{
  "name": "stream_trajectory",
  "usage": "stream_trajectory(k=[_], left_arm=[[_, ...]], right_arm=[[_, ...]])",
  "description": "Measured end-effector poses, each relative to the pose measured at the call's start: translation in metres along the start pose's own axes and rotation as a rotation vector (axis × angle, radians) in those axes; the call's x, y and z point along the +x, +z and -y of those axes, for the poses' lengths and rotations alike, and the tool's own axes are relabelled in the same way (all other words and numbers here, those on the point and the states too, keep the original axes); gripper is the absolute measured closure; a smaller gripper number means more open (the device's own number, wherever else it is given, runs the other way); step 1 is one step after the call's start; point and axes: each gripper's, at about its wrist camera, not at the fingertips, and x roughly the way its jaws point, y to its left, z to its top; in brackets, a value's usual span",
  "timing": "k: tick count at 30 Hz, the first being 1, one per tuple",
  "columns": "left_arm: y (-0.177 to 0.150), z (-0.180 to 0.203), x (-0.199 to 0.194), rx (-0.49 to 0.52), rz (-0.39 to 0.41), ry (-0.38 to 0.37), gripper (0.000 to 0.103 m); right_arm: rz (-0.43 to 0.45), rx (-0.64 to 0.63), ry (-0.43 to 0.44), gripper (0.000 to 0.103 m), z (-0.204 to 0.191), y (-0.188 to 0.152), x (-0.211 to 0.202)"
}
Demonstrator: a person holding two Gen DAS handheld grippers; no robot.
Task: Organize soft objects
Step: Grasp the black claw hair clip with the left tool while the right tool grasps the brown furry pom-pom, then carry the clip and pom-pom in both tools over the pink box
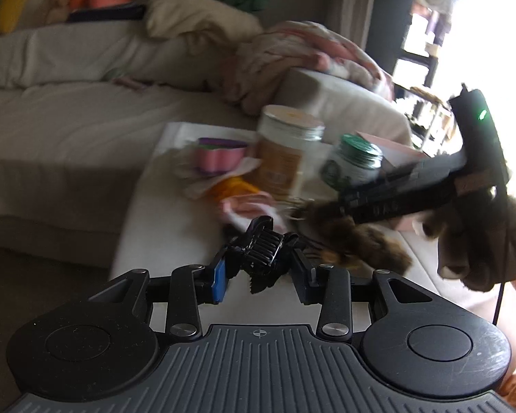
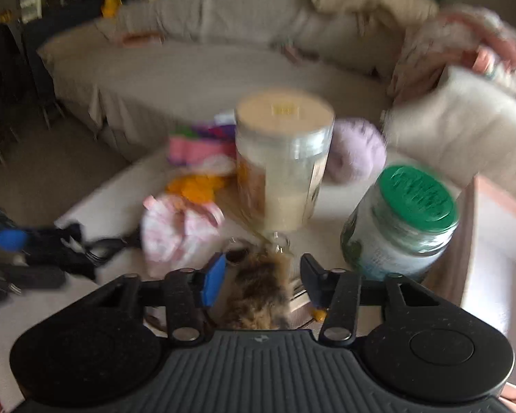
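My left gripper [image 1: 259,268] is shut on a black hair claw clip [image 1: 261,256] and holds it above the white table [image 1: 161,227]. It shows blurred at the left of the right wrist view [image 2: 51,244]. My right gripper [image 2: 261,275] has its jaws around a brown furry pom-pom [image 2: 258,292]; the same gripper [image 1: 330,215] and pom-pom [image 1: 368,244] show in the left wrist view. A pink-and-white scrunchie [image 2: 178,234], an orange soft piece [image 2: 196,186], pink and purple soft items [image 2: 203,144] and a lilac yarn ball [image 2: 356,153] lie on the table.
A tall jar with a cream lid [image 2: 282,158] stands mid-table. A jar with a green lid [image 2: 402,220] stands to its right, next to a pink box wall [image 2: 464,241]. A beige sofa [image 2: 206,69] with cushions and a blanket [image 1: 292,58] curves behind.
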Motion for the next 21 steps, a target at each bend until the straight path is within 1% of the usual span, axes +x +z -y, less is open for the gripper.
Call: stream_trajectory(k=[1, 2, 3, 4, 6, 9, 12, 14, 15, 17, 19, 21], left_arm=[[0.000, -0.006, 0.000, -0.017, 0.002, -0.002, 0.061], [0.001, -0.012, 0.000, -0.035, 0.006, -0.003, 0.061], [0.003, -0.018, 0.001, -0.055, 0.011, -0.004, 0.061], [0.006, -0.024, 0.002, -0.077, 0.017, -0.005, 0.061], [0.017, -0.035, 0.003, -0.114, 0.032, -0.008, 0.061], [0.050, -0.045, 0.000, -0.117, 0.105, -0.014, 0.061], [0.096, -0.049, -0.001, -0.076, 0.190, 0.009, 0.061], [0.131, -0.048, 0.006, -0.062, 0.230, -0.006, 0.061], [0.148, -0.047, 0.011, -0.059, 0.236, -0.030, 0.061], [0.182, -0.042, 0.024, -0.063, 0.236, -0.064, 0.060], [0.212, -0.034, 0.038, -0.072, 0.224, -0.075, 0.060], [0.233, -0.024, 0.050, -0.071, 0.221, -0.082, 0.060]], right_arm=[[-0.034, -0.002, 0.012, 0.067, 0.000, -0.001, 0.006], [-0.053, -0.009, 0.016, 0.069, 0.000, -0.002, 0.009], [-0.050, -0.030, 0.009, 0.077, -0.003, -0.002, 0.007], [-0.068, -0.043, 0.017, 0.086, -0.005, -0.001, 0.005], [-0.068, -0.026, 0.039, 0.089, -0.006, 0.005, -0.010], [0.032, 0.012, 0.087, 0.090, -0.003, 0.028, -0.059], [0.168, 0.070, 0.122, 0.091, 0.007, 0.061, -0.116], [0.257, 0.099, 0.127, 0.093, 0.018, 0.082, -0.151], [0.300, 0.105, 0.120, 0.102, 0.022, 0.091, -0.166], [0.385, 0.110, 0.076, 0.103, 0.028, 0.111, -0.191], [0.447, 0.119, 0.034, 0.103, 0.038, 0.126, -0.213], [0.502, 0.130, -0.013, 0.103, 0.049, 0.133, -0.236]])
